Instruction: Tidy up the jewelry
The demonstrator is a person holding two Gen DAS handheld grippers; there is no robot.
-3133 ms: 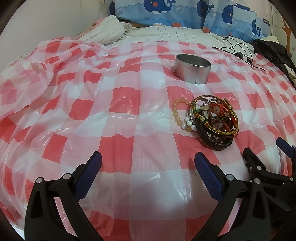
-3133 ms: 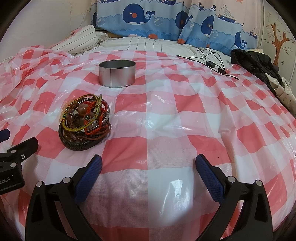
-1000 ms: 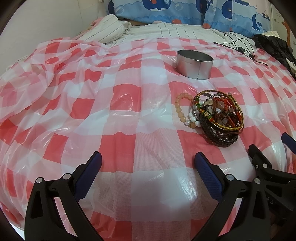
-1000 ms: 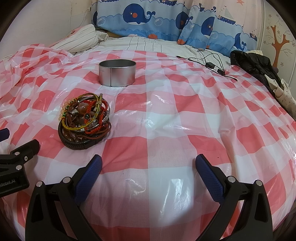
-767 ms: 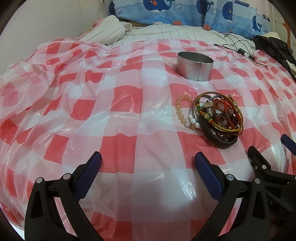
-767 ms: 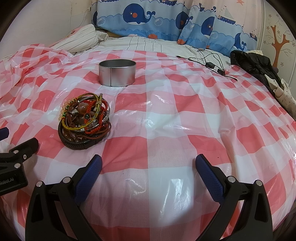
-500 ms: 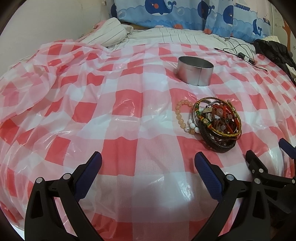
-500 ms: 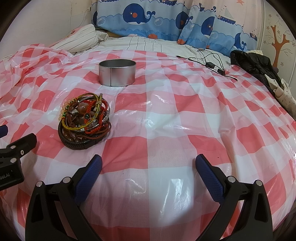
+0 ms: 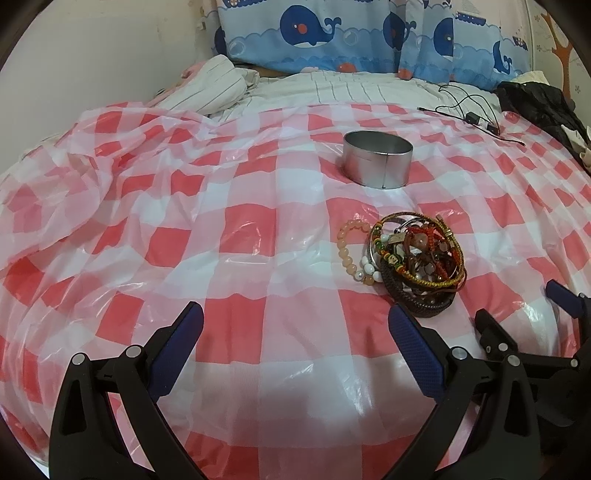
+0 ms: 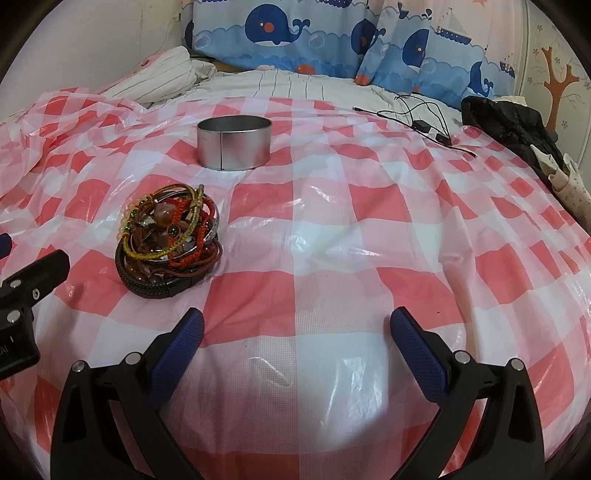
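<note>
Left wrist view: left gripper (image 9: 295, 334) was wide open, nothing between the blue pads (image 9: 413, 343), hovering over the red/white check plastic sheet (image 9: 229, 229). Bracelet pile (image 9: 417, 258) lay on the sheet just ahead and to the right of the right-hand pad, not touching it. Pile = dark braided band at the bottom, w/ yellow, red and brown cords on top. Pink bead bracelet (image 9: 349, 251) lay against the pile's left side. Round metal tin (image 9: 377, 158) stood upright beyond the pile, well apart, open top; inside couldn't be seen. Right gripper (image 9: 524, 317) showed at the right of the pile, near it, fingers spread. Sheet was wrinkled and bunched far left of the tin. Black cable (image 9: 469, 114) and dark garment (image 9: 535, 99) sat beyond and right of the tin. Whale-print pillows (image 9: 332, 33) at the back.

Right wrist view: right gripper (image 10: 295, 336) also open, empty, over bare sheet (image 10: 332, 221). Bracelet pile (image 10: 168, 240) was ahead-left of its left pad, nothing between them. Tin (image 10: 234, 142) beyond the pile, apart from it. Part of left gripper's black finger (image 10: 33, 273) sat left of the pile, close, no contact seen. Cable (image 10: 421, 118) and dark garment (image 10: 509, 125) lay far right of the tin. Striped bedding (image 10: 280, 86) behind the tin.
</note>
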